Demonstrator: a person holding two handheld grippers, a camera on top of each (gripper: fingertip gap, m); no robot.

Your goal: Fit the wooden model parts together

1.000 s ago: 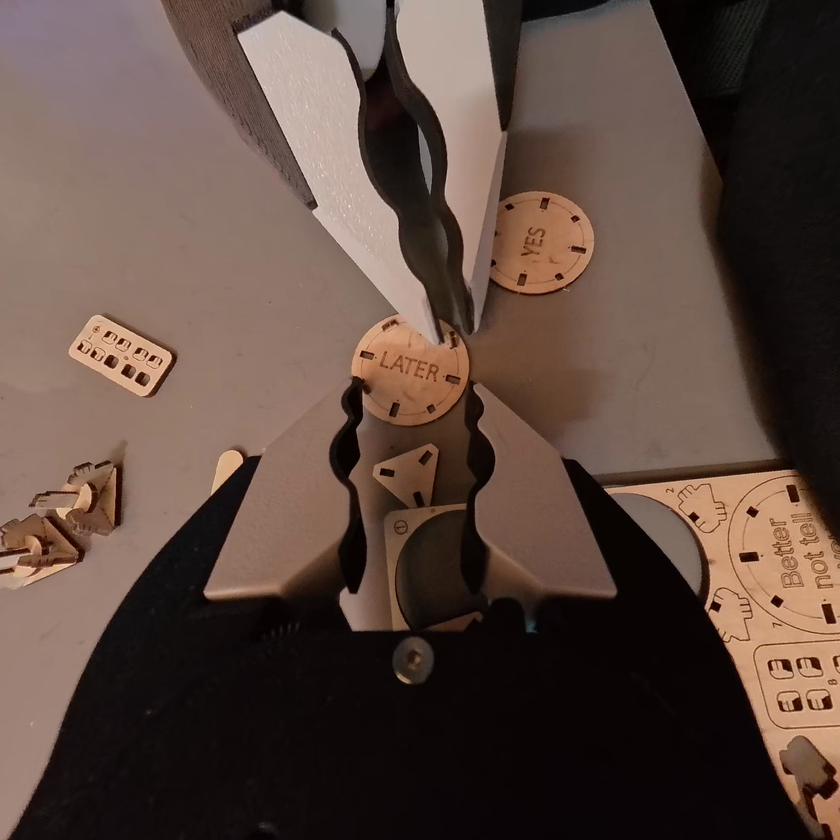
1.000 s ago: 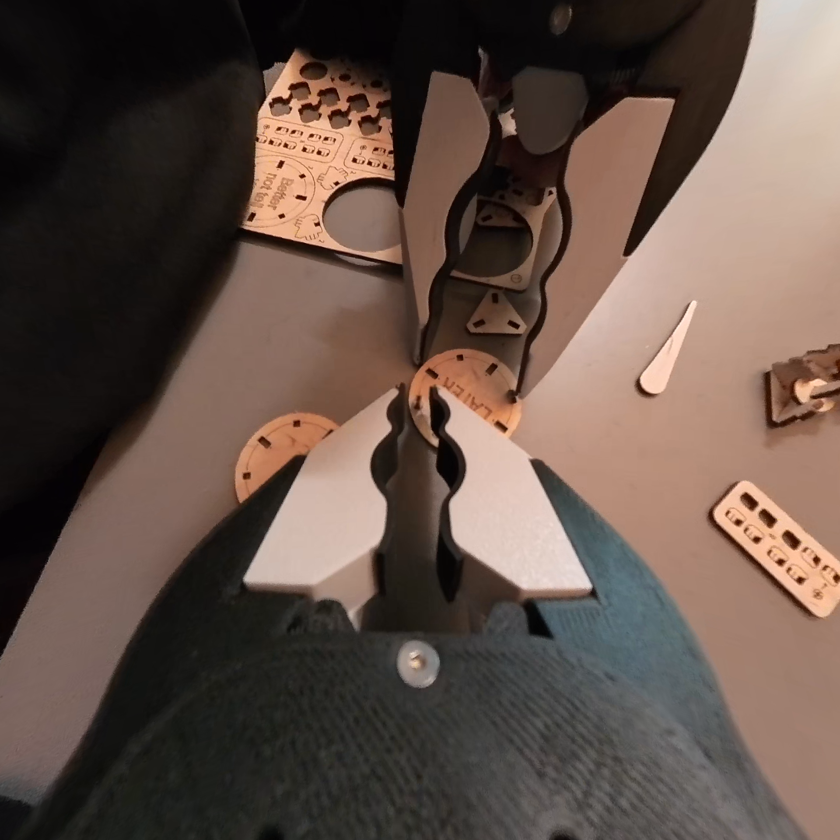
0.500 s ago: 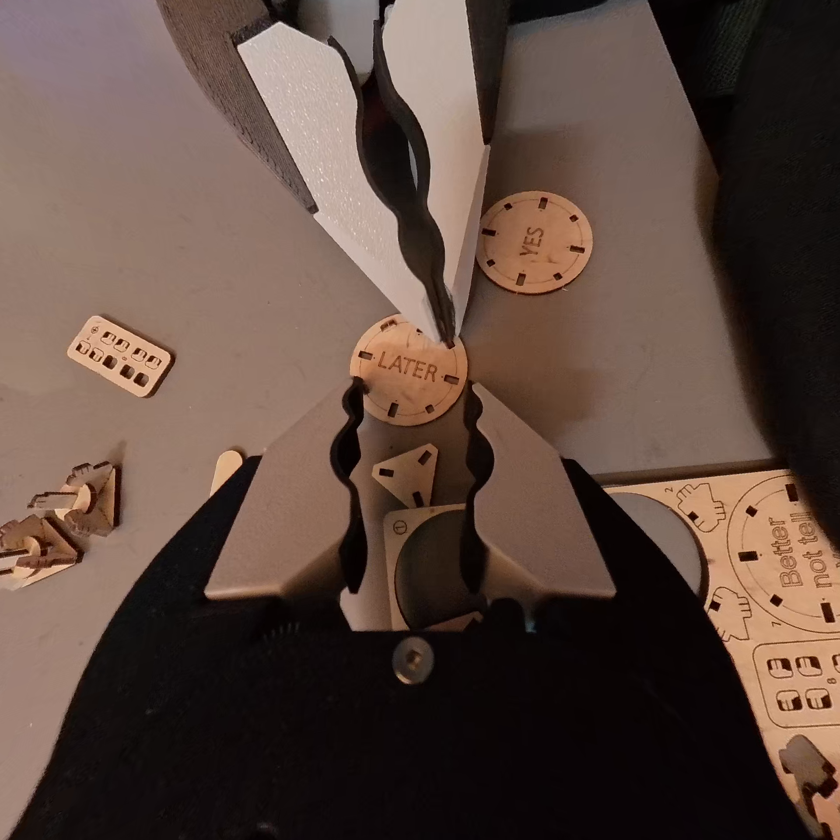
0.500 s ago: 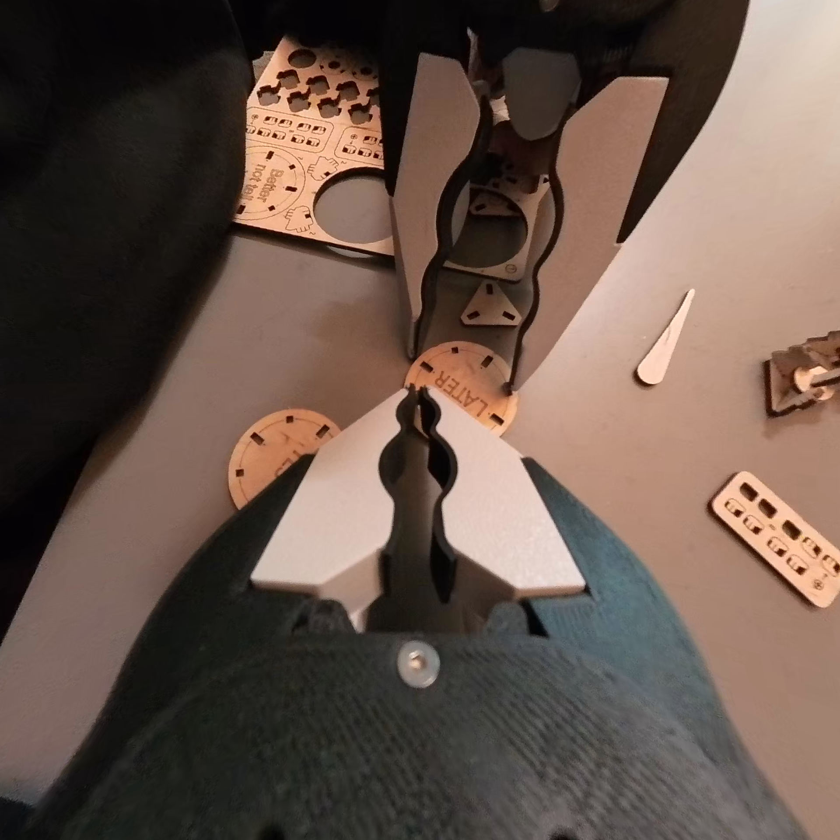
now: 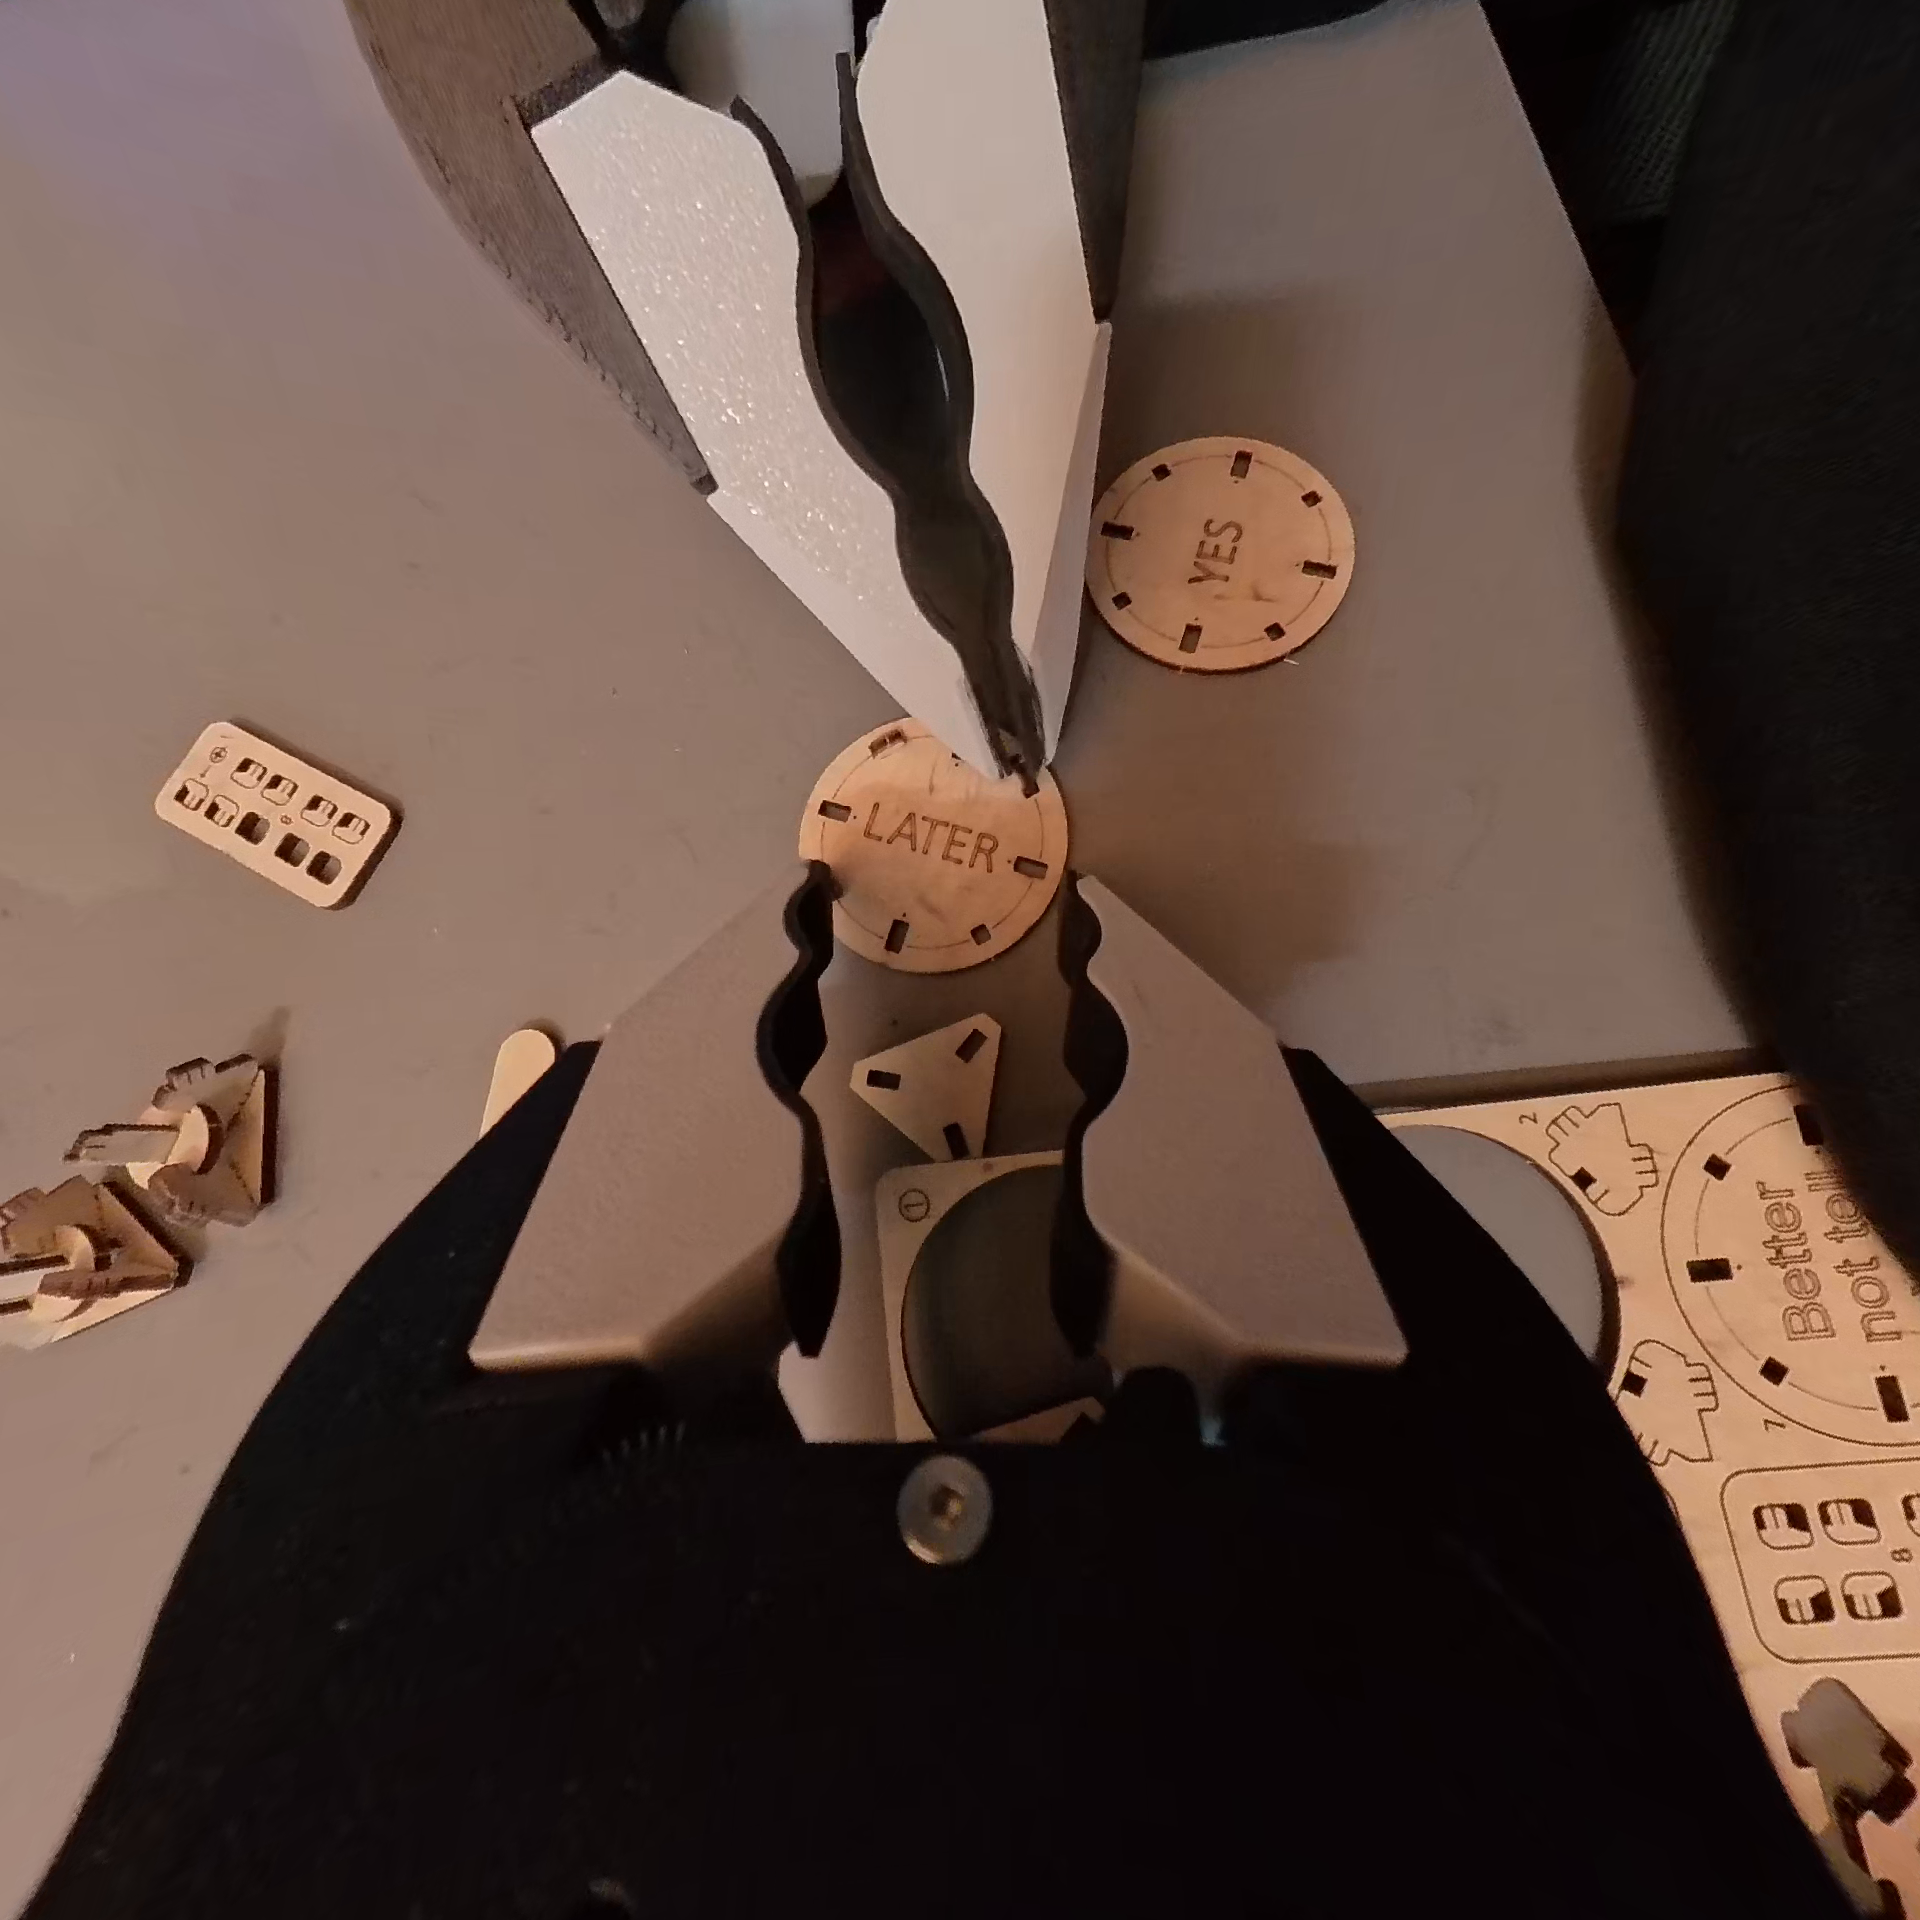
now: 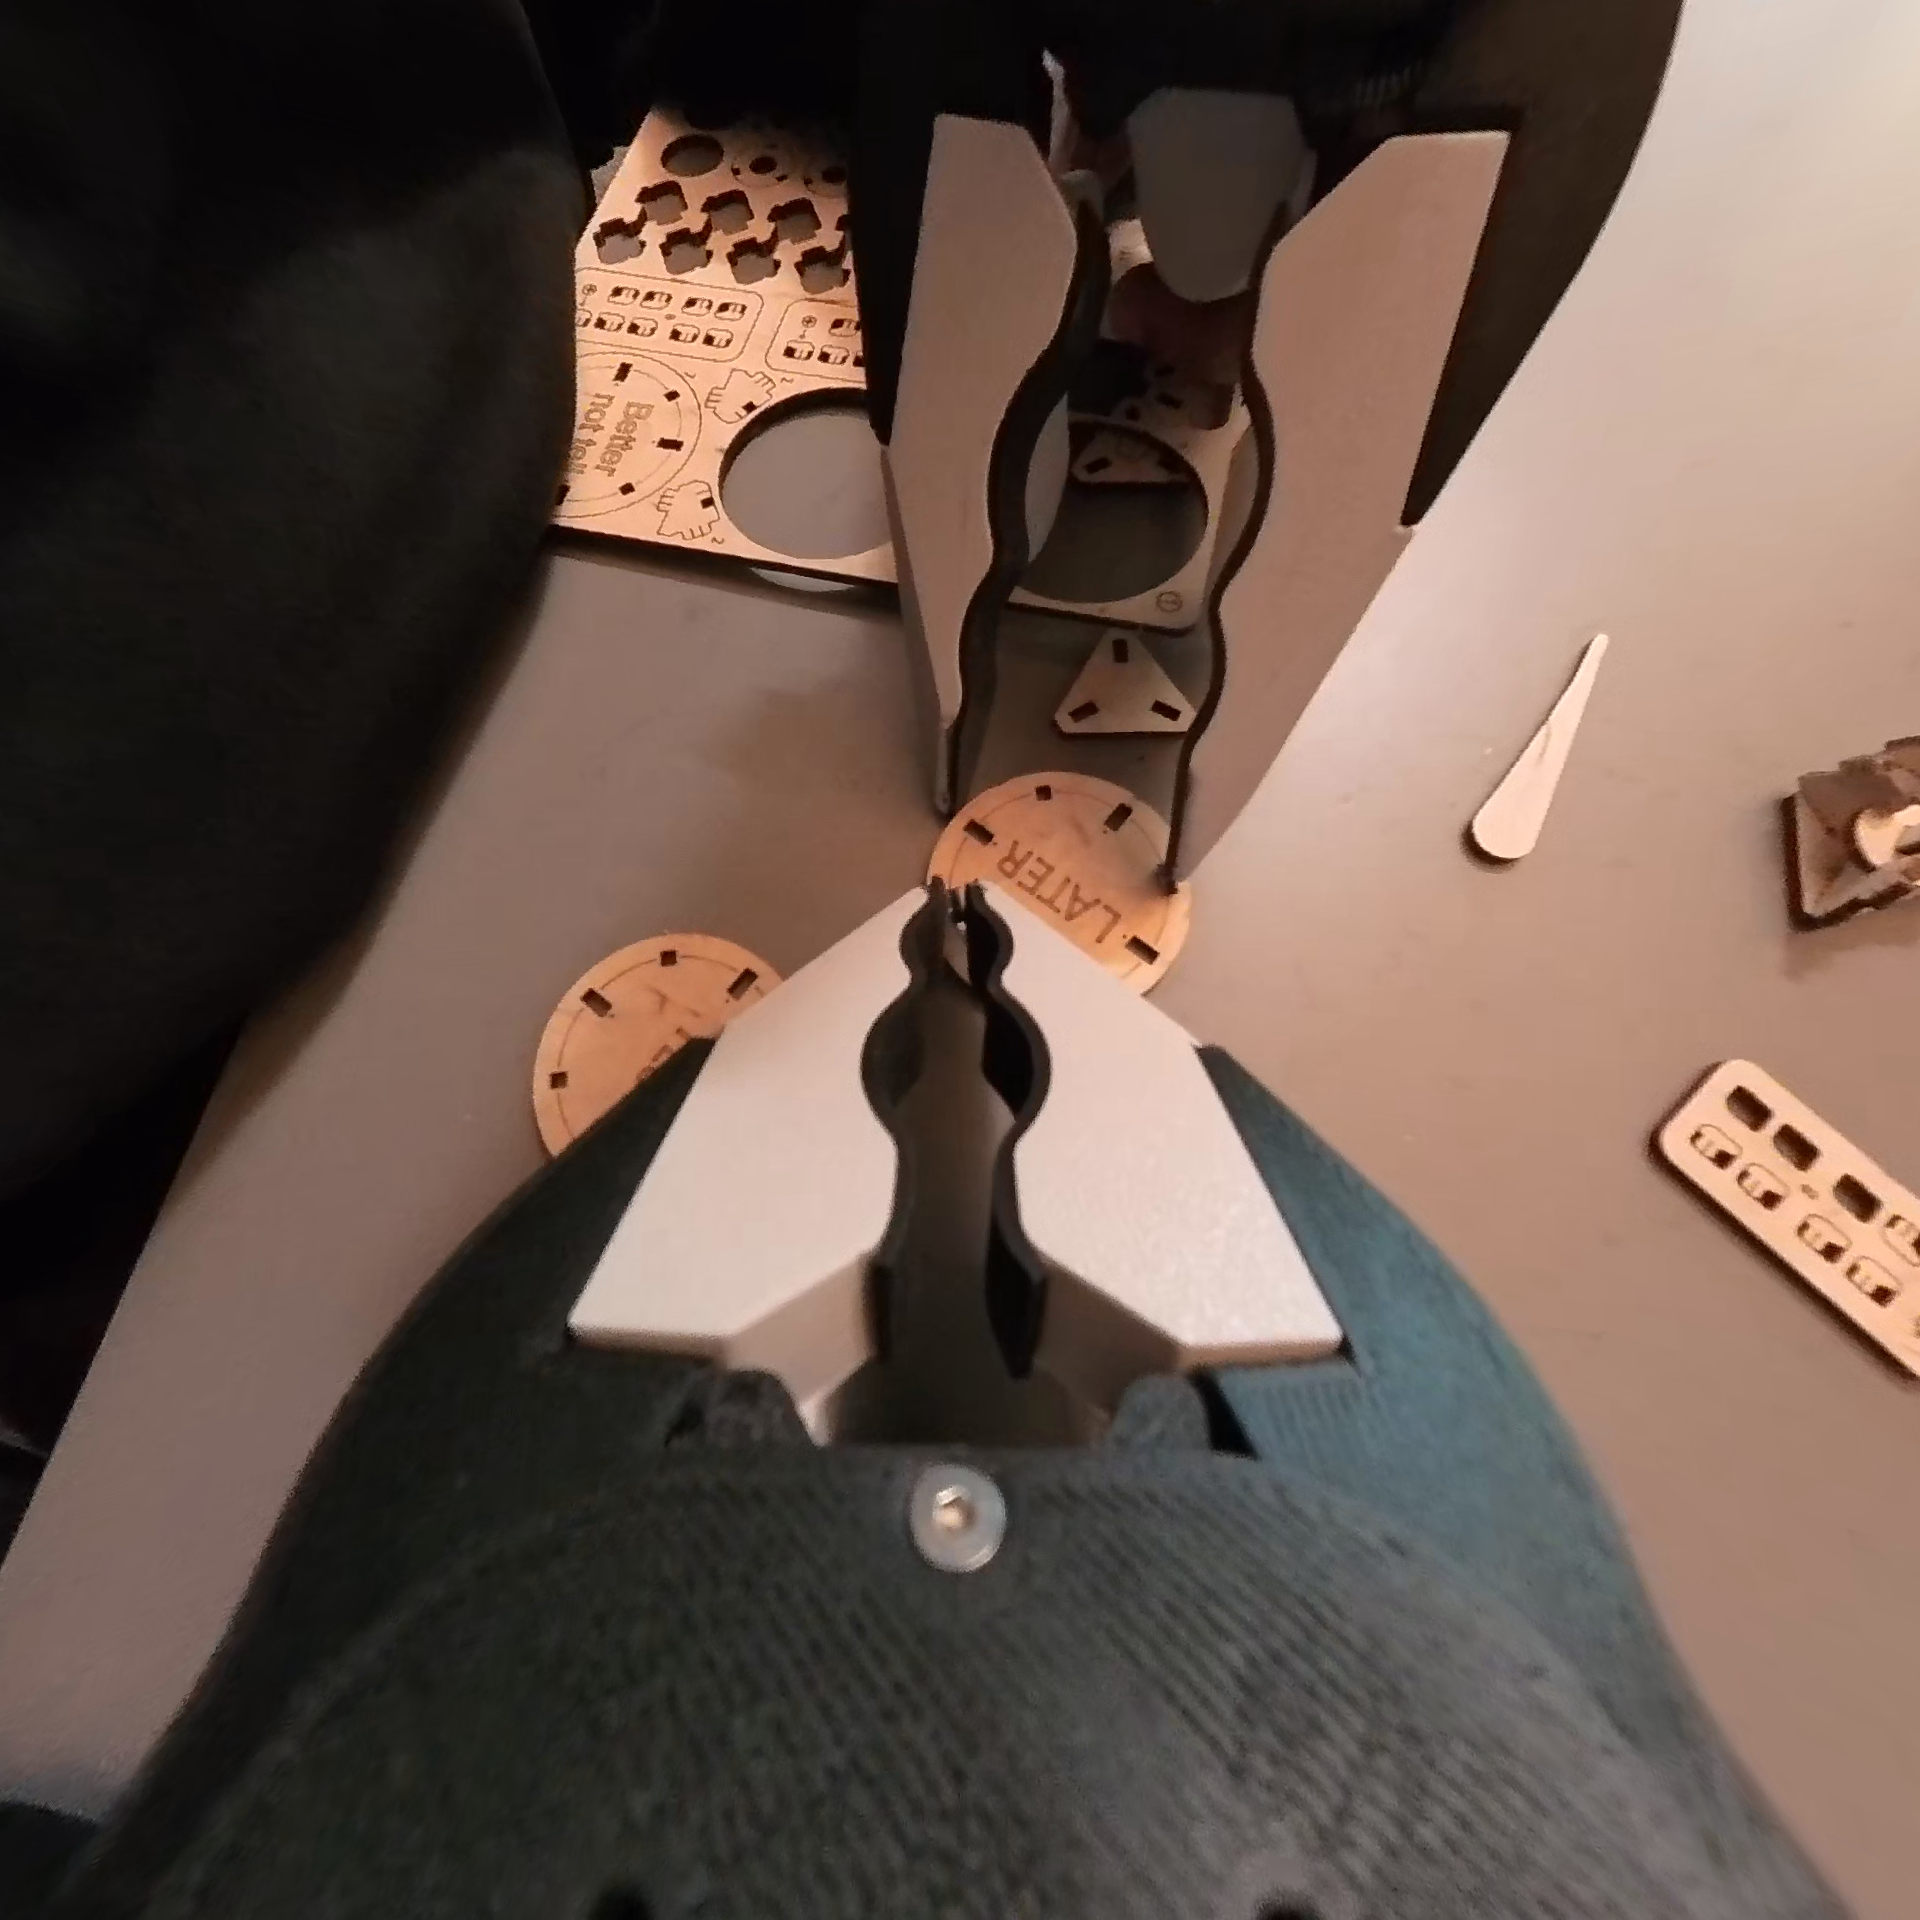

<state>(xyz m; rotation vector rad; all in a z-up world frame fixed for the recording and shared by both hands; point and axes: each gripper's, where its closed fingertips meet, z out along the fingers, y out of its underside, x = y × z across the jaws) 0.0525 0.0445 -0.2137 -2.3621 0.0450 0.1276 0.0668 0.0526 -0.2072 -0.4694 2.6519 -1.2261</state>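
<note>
A thin wooden disc [image 5: 935, 844] with slots round its rim lies flat on the grey worktop [image 5: 312, 416], near the middle, between the two tongs. It looks light and stiff, cut from thin ply, and so thin that it gives almost nothing to grip from above; its rim is probably the only place to take hold, or a slot might catch a fingertip. Being flat on a smooth top, it would likely slide if pushed.

The left tongs [image 5: 940, 894] stand wide apart, one fingertip [image 5: 816, 883] touching the disc's near-left rim and the other [image 5: 1075, 894] just beside its right rim. They straddle the near edge of the disc without clamping it.

The right tongs [image 6: 951, 896] come from the opposite side with fingers together at the tips, which rest on the disc's surface close to its far rim. Nothing shows between the tips; they press down or poke rather than hold.

A second disc [image 5: 1221, 556] lies just beside the right tongs, toward the worktop's right edge. A small triangular piece [image 5: 930, 1091] sits between the left fingers, nearer the camera, next to a square frame with a round hole [image 5: 914, 1205]. A cut-out ply sheet [image 5: 1766, 1299] lies at the near right. At the left are a small slotted rectangle [image 5: 275, 816], a pointed stick [image 6: 1538, 748] and some assembled wooden bits [image 5: 135, 1205].
</note>
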